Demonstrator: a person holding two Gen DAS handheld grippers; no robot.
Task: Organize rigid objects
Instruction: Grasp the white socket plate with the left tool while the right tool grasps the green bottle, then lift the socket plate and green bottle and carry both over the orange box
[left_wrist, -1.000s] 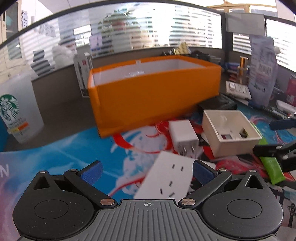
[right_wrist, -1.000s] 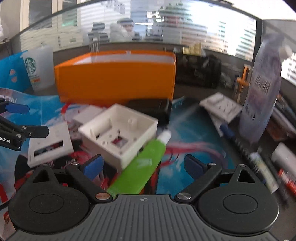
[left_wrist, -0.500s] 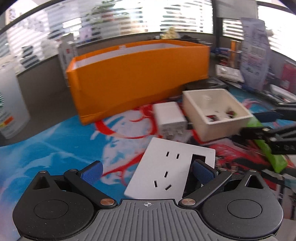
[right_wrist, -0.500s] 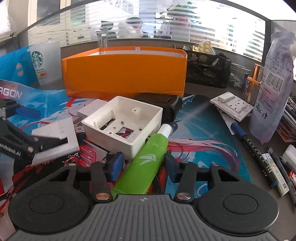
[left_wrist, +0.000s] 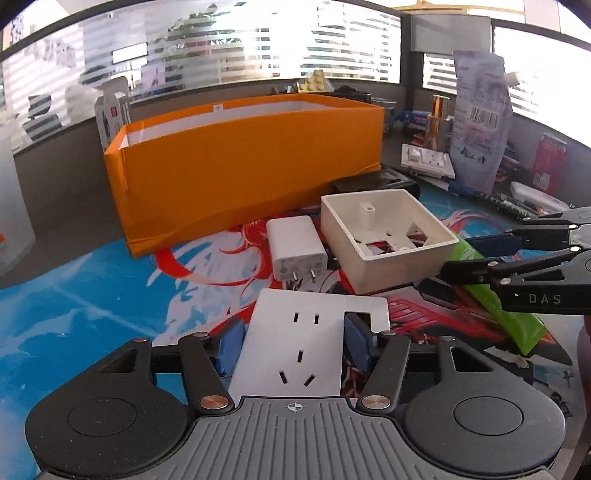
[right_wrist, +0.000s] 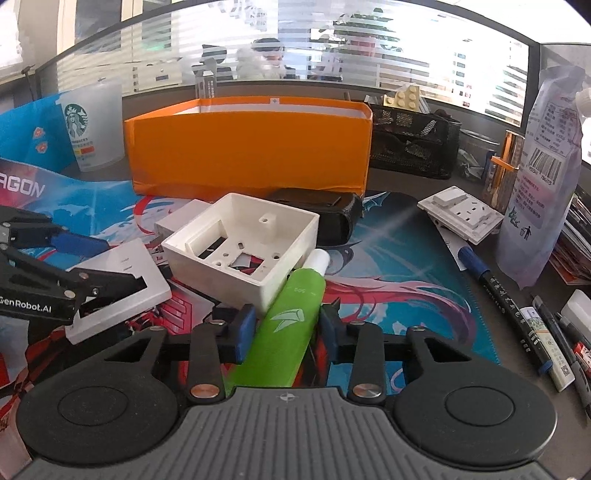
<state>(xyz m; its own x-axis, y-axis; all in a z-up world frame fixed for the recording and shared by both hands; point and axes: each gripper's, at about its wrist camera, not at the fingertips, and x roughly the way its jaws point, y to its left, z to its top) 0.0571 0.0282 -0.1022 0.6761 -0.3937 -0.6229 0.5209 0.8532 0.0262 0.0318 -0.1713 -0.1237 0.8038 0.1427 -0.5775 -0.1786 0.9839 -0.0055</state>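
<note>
A white socket plate (left_wrist: 317, 306) lies flat on the printed mat, and my left gripper (left_wrist: 293, 343) is closing on it, blue pads touching both side edges. The same plate (right_wrist: 122, 266) shows at the left of the right wrist view, with the left gripper (right_wrist: 94, 262) over it. My right gripper (right_wrist: 286, 326) is closing on a green tube (right_wrist: 291, 314), pads against its sides; the tube leans on a white junction box (right_wrist: 243, 243). In the left wrist view the right gripper (left_wrist: 480, 254) straddles the green tube (left_wrist: 495, 310). An orange box (left_wrist: 251, 166) stands behind.
A white charger (left_wrist: 295, 243) lies beside the junction box (left_wrist: 384, 240). A black case (right_wrist: 325, 210), a wall switch (right_wrist: 461, 214), several pens (right_wrist: 517, 314) and a printed pouch (right_wrist: 543, 166) crowd the right. A Starbucks cup (right_wrist: 92, 125) stands back left.
Both grippers' jaws have come together: the left from wide open onto the socket plate's edges, the right onto the green tube. The left gripper edged forward over the plate.
</note>
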